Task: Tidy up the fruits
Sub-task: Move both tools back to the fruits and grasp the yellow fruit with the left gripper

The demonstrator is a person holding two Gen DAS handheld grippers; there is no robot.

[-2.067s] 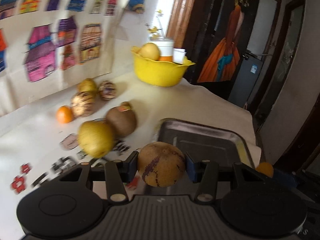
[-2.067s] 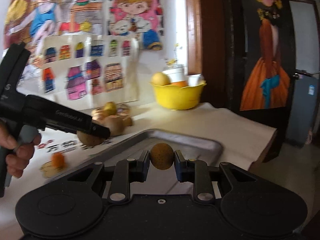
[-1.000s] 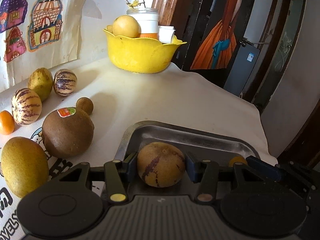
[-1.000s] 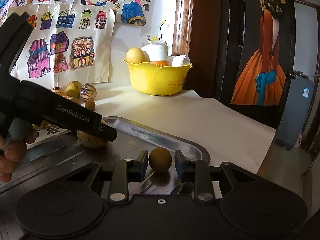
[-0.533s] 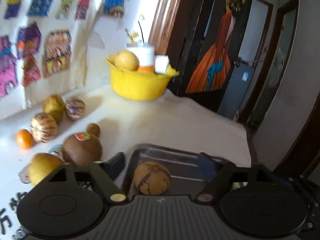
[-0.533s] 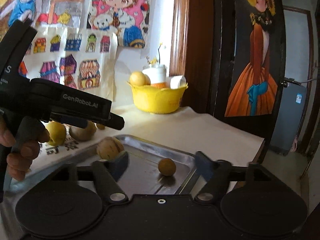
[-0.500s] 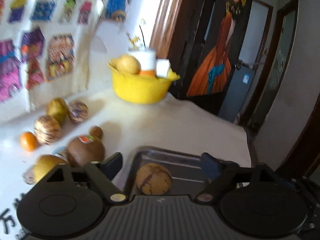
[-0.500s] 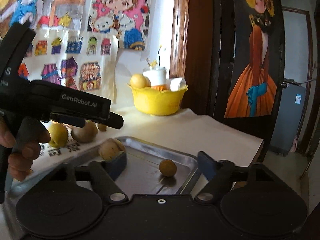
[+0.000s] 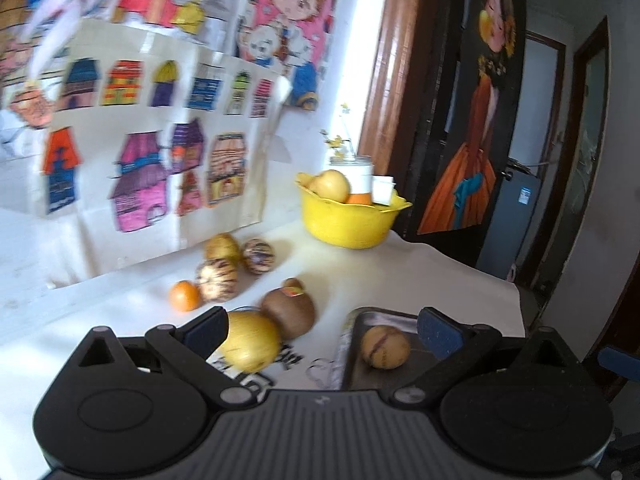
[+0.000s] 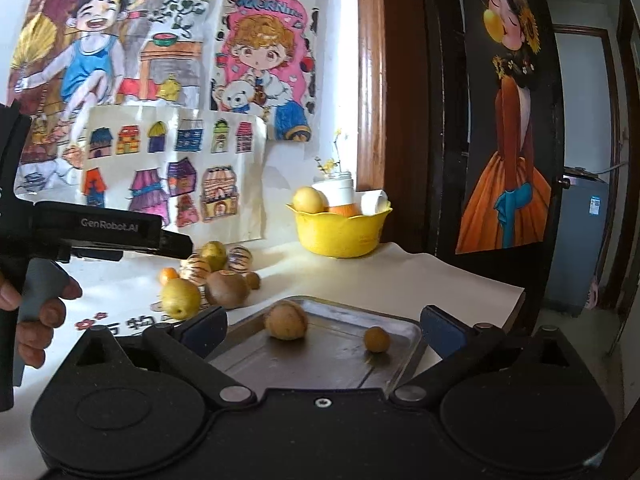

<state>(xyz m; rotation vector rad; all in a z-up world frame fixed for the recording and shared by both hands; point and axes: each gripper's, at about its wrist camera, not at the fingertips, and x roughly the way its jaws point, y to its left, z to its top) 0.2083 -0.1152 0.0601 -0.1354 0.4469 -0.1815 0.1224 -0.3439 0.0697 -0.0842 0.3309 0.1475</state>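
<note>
A metal tray [image 10: 332,360] lies on the white table; it also shows in the left wrist view [image 9: 352,360]. In it rest a purple-streaked tan fruit [image 10: 286,321] [image 9: 385,346] and a small round brown fruit [image 10: 376,339]. My left gripper [image 9: 322,330] is open and empty, raised above the table left of the tray. My right gripper [image 10: 323,326] is open and empty, raised above the tray's near side. Left of the tray lie a yellow pear [image 9: 250,342], a brown stickered fruit [image 9: 289,312], a small orange [image 9: 184,296] and striped fruits [image 9: 218,280].
A yellow bowl [image 10: 338,232] with a round fruit and white containers stands at the back by the wall; it also shows in the left wrist view [image 9: 346,222]. Children's drawings hang on the wall. The table edge drops off at the right, by a dark door.
Both grippers opened and let their fruits go into the tray, then drew back and up. The left gripper has swung left toward the fruits on the table.
</note>
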